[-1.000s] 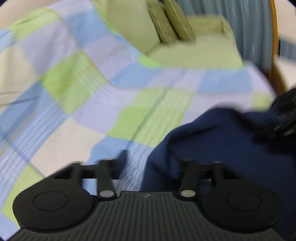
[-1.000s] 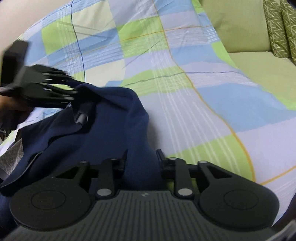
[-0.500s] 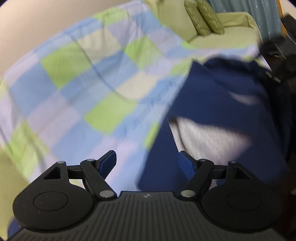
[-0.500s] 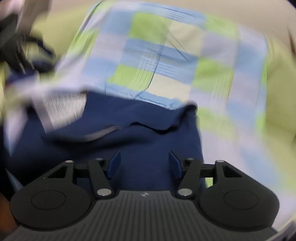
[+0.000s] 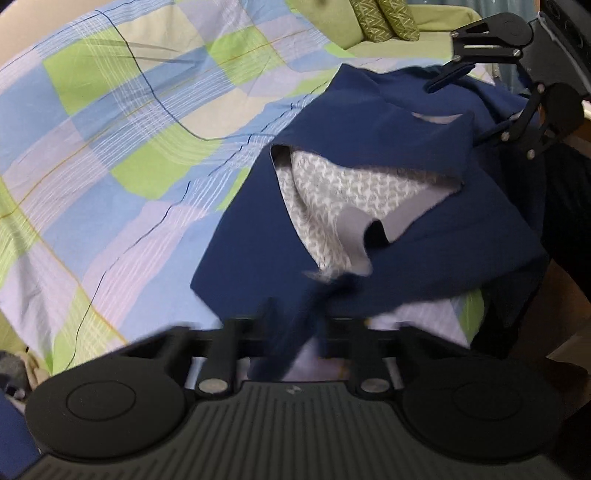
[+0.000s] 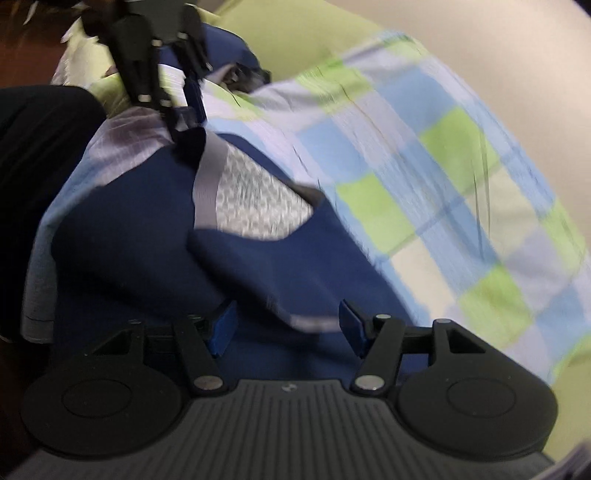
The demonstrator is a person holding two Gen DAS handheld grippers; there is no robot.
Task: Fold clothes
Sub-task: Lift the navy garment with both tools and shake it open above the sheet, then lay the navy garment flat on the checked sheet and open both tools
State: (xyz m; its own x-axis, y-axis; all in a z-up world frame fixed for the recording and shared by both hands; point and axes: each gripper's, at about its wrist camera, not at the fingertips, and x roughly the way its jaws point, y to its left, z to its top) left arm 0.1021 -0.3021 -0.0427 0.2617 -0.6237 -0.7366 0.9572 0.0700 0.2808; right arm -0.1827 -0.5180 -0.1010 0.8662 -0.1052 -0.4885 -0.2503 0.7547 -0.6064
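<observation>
A navy garment (image 5: 369, 129) with a grey-white patterned lining (image 5: 332, 192) lies rumpled on the checked bedsheet (image 5: 129, 147). My left gripper (image 5: 297, 317) is shut on a strip of its navy near edge, which runs down between the fingers. The right wrist view shows that gripper (image 6: 184, 125) at the top left, pinching the garment (image 6: 129, 240) beside the grey hem. My right gripper (image 6: 288, 326) stands open low over the cloth. A grey-edged fold lies between its blue pads (image 6: 225, 328) without being pressed. It also appears at the garment's far right side (image 5: 452, 114).
The checked sheet (image 6: 443, 184) covers the whole bed. A green sofa (image 5: 443, 40) with two patterned cushions (image 5: 384, 18) stands behind it. A person's dark clothing (image 5: 569, 206) fills the bed's near side. More cloth is piled behind the left gripper (image 6: 236, 55).
My left gripper swept across the sheet to the garment's near edge and closed on it. My right gripper let go of the navy cloth, opened wider and rolled, so its view is turned.
</observation>
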